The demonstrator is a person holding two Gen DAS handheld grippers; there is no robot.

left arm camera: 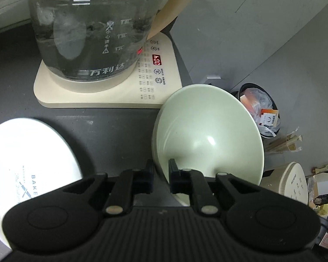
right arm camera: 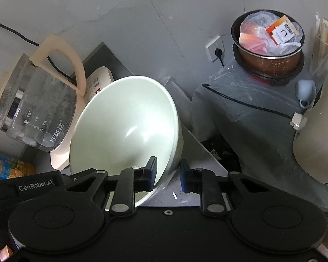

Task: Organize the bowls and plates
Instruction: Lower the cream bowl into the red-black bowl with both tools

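Left wrist view: pale green bowl (left arm camera: 207,135) sits at the counter (left arm camera: 111,126) edge, floor dropping away to its right; kettle base (left arm camera: 111,96) close behind, white plate (left arm camera: 21,163) to the left, partly cut off. Left gripper (left arm camera: 161,170) pitched steeply down, clamped on the bowl's near rim. Right gripper (right arm camera: 168,170) likewise angled down, pinching the bowl (right arm camera: 124,126) wall. Bowl underside hidden.
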